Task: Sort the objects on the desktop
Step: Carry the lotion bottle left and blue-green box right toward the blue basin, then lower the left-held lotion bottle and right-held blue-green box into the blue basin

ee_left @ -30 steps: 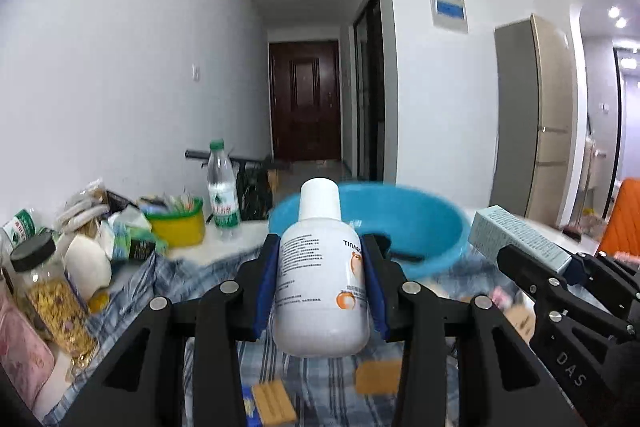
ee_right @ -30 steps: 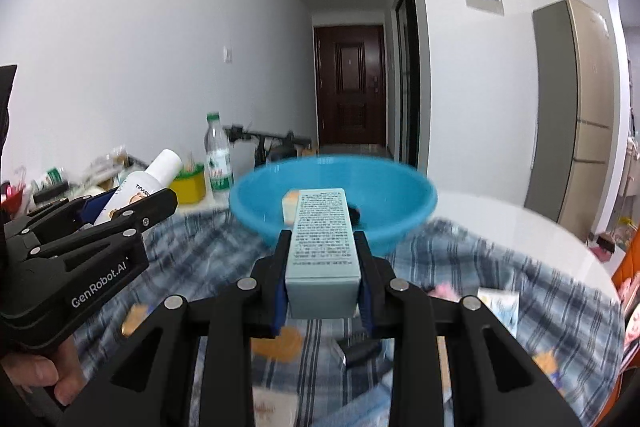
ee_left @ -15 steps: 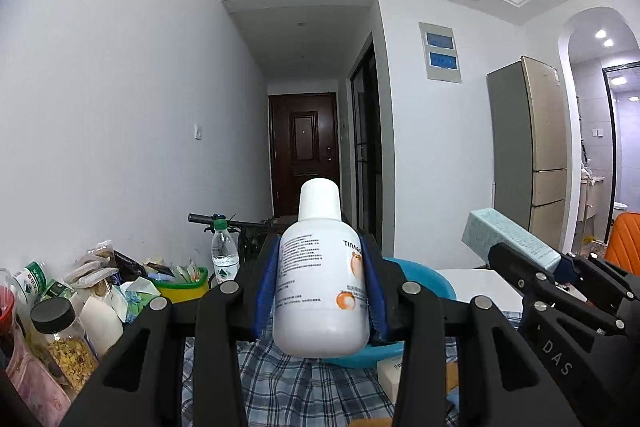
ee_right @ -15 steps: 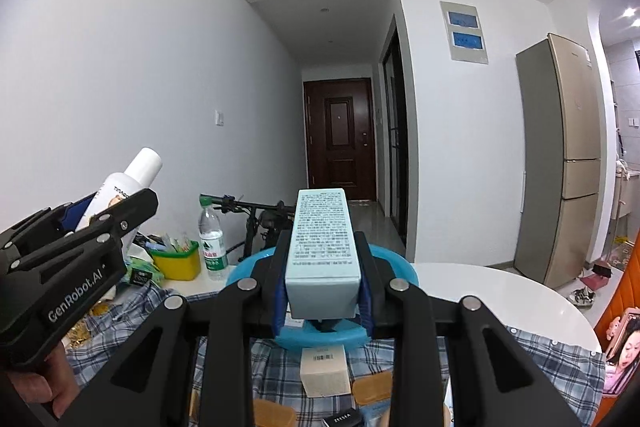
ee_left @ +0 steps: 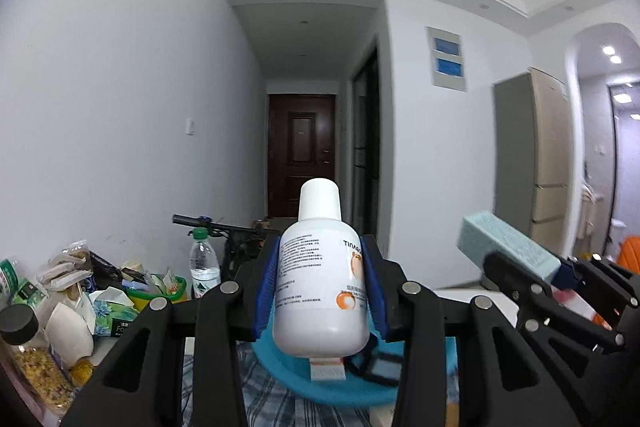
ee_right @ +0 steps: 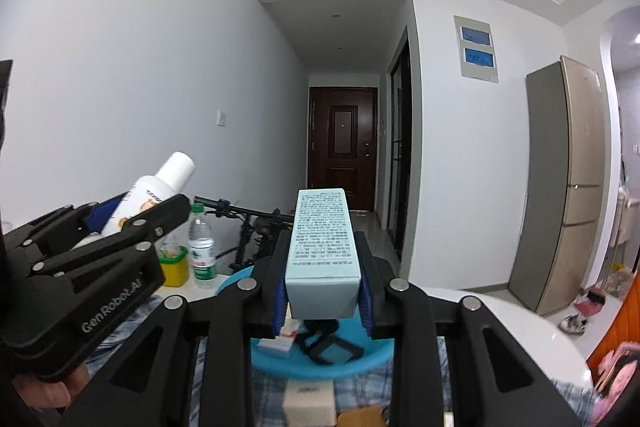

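Now white bottle (ee_left: 321,291) clamped upright between left gripper (ee_left: 320,291) pads.

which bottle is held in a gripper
The white plastic bottle with the white cap, clamped in the left gripper; the clear green-capped water bottle stands untouched.

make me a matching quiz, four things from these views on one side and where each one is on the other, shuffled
Things:
1. white bottle
2. pale green box
3. blue basin
4. water bottle

Places:
A. on the table, below both grippers
B. clamped in the right gripper
C. standing next to the yellow-green tub
D. clamped in the left gripper

Pairs: 1-D, 2-B, 3-A, 4-C
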Available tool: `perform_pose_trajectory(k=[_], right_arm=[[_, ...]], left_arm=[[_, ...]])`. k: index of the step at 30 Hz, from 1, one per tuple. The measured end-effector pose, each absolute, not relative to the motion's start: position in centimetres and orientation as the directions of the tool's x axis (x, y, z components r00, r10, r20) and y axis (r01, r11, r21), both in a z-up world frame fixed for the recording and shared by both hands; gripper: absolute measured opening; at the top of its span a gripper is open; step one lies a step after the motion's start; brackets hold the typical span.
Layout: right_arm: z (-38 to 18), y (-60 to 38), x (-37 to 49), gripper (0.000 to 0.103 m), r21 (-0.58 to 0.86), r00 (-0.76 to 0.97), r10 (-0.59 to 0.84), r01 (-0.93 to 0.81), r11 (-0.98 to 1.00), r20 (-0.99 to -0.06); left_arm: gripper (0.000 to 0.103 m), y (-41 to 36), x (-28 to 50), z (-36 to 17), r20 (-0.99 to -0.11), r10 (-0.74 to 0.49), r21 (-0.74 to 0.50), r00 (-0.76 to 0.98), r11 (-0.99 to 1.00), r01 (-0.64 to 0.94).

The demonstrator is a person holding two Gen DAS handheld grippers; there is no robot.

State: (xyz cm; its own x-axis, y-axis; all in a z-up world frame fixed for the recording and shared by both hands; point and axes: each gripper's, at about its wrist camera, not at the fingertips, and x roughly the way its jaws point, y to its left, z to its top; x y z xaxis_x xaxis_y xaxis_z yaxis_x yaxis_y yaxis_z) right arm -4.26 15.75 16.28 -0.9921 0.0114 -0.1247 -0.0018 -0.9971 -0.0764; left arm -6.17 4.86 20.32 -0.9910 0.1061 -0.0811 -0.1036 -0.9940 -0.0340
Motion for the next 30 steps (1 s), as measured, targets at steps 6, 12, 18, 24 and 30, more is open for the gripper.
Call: perform_pose_trajectory(k=[6,12,18,24,30], right_arm=[[16.6,16.5,-9.8,0.027,-0.061,-0.986,-0.009,0.02,-0.998,-0.166],[17.8,17.4,-14.2,0.027,-0.031,-0.988,0.013,-0.009,-0.999,-0.154],[18.6,17.9,-16.6,0.027,-0.012,-0.99,0.014,-0.012,-1.0,-0.141],[18.5,18.6,-18.7,0.027,0.006,-0.99,0.009,-0.01,-1.0,-0.142],[17.2,19.5,-20.9,0.027,0.032,-0.988,0.004,-0.01,-0.999,-0.157]], left_arm=[[0.042,5.0,-13.3,20.3,-0.153,0.105,-0.087,-0.983,-0.992,-0.093],[0.042,5.7,-17.4,20.2,-0.13,0.079,-0.054,-0.988,-0.996,-0.072],[0.042,5.9,-20.6,20.6,-0.127,0.098,-0.077,-0.987,-0.993,-0.088],[0.042,6.7,-23.3,21.5,-0.097,0.117,-0.059,-0.988,-0.992,-0.112],[0.042,7.6,-25.5,20.6,-0.093,0.13,-0.022,-0.987,-0.991,-0.128]])
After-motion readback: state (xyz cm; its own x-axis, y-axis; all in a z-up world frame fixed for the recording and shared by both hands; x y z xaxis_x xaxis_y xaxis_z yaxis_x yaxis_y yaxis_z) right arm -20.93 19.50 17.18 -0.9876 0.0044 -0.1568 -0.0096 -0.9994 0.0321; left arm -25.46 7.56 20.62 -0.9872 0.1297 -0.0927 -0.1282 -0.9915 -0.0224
